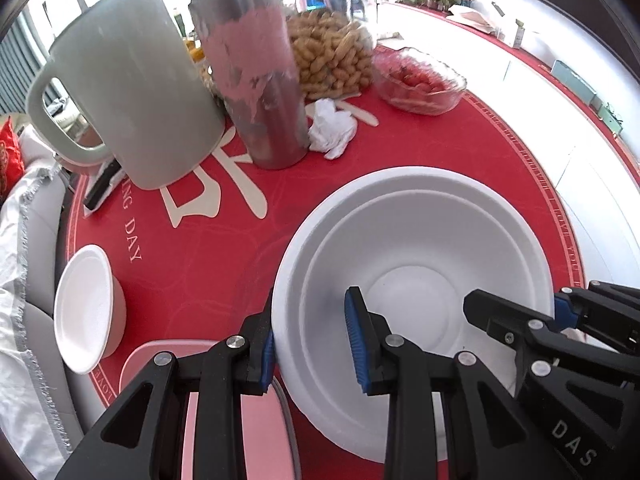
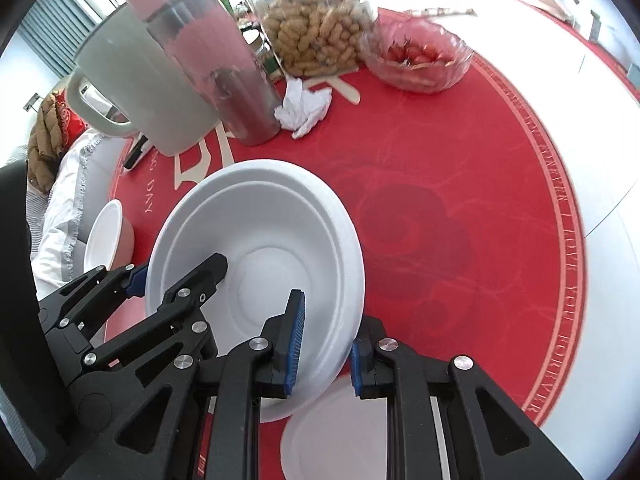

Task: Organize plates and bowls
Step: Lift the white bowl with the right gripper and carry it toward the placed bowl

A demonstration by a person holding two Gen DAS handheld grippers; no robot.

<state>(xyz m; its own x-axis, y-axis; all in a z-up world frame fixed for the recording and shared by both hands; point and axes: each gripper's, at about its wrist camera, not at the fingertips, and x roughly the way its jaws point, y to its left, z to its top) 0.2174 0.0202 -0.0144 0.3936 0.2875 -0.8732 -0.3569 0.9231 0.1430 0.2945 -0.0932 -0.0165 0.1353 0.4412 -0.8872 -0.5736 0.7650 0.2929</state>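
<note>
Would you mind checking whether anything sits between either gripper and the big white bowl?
Nothing visible does. The left gripper and right gripper each already straddle the big white bowl's rim on opposite sides, jaws open around the wall.

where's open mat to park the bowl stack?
Widest bare patch: red mat right of the nested bowls, bordered by the candy dish and the lettered edge. Narrower strip between small bowl and the stack. Crowded at the back: mug, tumbler, tissue, peanuts.
</note>
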